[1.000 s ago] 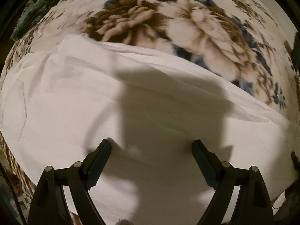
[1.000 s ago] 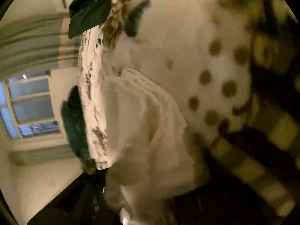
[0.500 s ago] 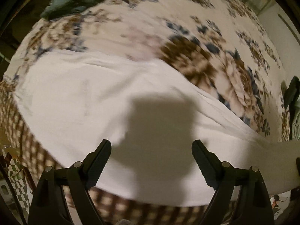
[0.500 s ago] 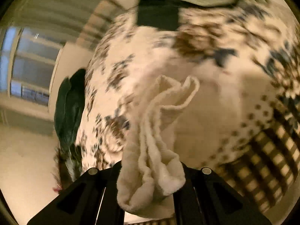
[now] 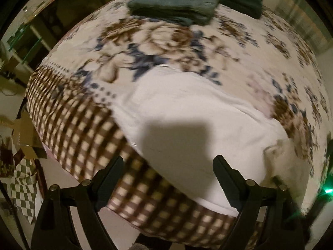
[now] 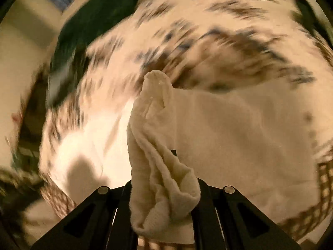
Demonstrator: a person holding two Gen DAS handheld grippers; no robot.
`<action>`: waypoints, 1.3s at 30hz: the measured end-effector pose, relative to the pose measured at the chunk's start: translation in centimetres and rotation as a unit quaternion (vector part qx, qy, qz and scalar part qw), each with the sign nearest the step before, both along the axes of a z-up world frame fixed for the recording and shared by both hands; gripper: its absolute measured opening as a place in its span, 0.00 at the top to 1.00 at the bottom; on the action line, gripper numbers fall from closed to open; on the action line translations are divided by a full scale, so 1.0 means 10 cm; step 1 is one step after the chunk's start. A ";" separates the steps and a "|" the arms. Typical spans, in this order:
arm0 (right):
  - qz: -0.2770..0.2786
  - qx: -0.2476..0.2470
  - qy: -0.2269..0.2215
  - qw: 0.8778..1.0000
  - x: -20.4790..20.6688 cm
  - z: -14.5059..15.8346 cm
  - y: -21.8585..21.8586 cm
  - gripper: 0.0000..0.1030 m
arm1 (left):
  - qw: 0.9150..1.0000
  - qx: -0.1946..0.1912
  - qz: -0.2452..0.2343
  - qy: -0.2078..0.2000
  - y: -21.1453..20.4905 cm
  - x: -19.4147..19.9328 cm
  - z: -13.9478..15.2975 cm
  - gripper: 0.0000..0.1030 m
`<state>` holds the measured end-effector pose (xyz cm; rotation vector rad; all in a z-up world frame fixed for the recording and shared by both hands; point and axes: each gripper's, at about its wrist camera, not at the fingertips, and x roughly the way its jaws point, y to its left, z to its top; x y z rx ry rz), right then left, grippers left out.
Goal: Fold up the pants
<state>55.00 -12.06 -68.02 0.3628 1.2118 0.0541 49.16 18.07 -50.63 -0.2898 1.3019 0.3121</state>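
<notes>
The white pants (image 5: 187, 112) lie spread near the front edge of a bed with a floral blanket (image 5: 166, 41). My left gripper (image 5: 168, 179) is open and empty, hovering above the pants' near edge. My right gripper (image 6: 164, 187) is shut on a bunched end of the white pants (image 6: 158, 145) and holds it up above the rest of the pants (image 6: 239, 129). That lifted end shows at the right in the left wrist view (image 5: 276, 152).
A folded dark green garment (image 5: 174, 6) lies at the far side of the bed. The blanket's brown checked border (image 5: 87, 129) hangs over the front edge. A checked cloth (image 5: 22, 187) hangs at the left. A dark green item (image 6: 93, 20) lies at the bed's far edge.
Both views have swung fast. My left gripper has pulled back toward the bed's front edge, staying open. My right gripper keeps hold of the pants end and has carried it over the spread pants.
</notes>
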 end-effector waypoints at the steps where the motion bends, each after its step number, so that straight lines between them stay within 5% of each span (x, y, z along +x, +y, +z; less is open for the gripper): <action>1: 0.024 -0.014 0.016 0.999 0.00 -0.12 0.22 0.94 | 1.000 -0.005 0.002 0.000 0.07 0.00 -0.01 0.15; 4: 0.049 -0.015 0.065 0.997 -0.01 -0.36 0.51 0.80 | 1.000 -0.023 -0.011 -0.006 0.09 0.05 -0.07 0.15; 5: 0.057 -0.001 0.070 0.996 -0.02 -0.35 0.53 0.68 | 0.999 -0.027 -0.018 -0.008 0.09 0.07 -0.07 0.15; 6: 0.064 0.021 0.074 0.995 -0.02 -0.33 0.51 0.42 | 0.999 -0.041 -0.027 -0.011 0.01 0.11 -0.08 0.15; 8: 0.062 0.074 0.071 0.993 -0.06 -0.16 0.37 0.17 | 0.997 -0.072 -0.039 -0.011 -0.13 0.17 -0.10 0.15; 11: 0.044 0.131 0.037 0.990 -0.19 0.24 -0.08 0.17 | 0.987 -0.154 -0.055 0.007 -0.47 0.30 -0.23 0.15; 14: -0.002 0.111 0.033 0.993 -0.35 0.43 -0.61 0.17 | 0.976 -0.203 -0.065 0.041 -0.83 0.46 -0.48 0.15; 20: -0.115 0.102 0.106 0.982 -0.55 0.03 -1.79 0.17 | 0.975 -0.158 -0.126 0.098 -1.48 0.83 -1.04 0.19; 22: -0.112 0.113 0.144 0.977 -0.55 -0.24 -1.98 0.17 | 0.975 -0.100 -0.164 0.113 -1.66 0.88 -1.13 0.37; 27: -0.054 0.123 0.236 0.962 -0.81 -0.76 -2.14 0.17 | 0.973 -0.073 -0.174 0.132 -1.63 0.86 -1.11 0.39; 34: -0.019 0.171 0.234 0.957 -0.89 -0.62 -2.26 0.18 | 0.972 -0.062 -0.176 0.141 -1.88 0.52 -0.60 0.39; 37: -0.022 0.213 0.210 0.954 -0.76 -0.58 -2.25 0.18 | 0.962 -0.113 -0.199 0.145 -2.28 0.57 -0.39 0.38; 39: -0.027 0.228 0.193 0.954 -0.69 -0.63 -2.23 0.21 | 0.949 -0.160 -0.219 0.162 -2.66 0.68 -0.38 0.38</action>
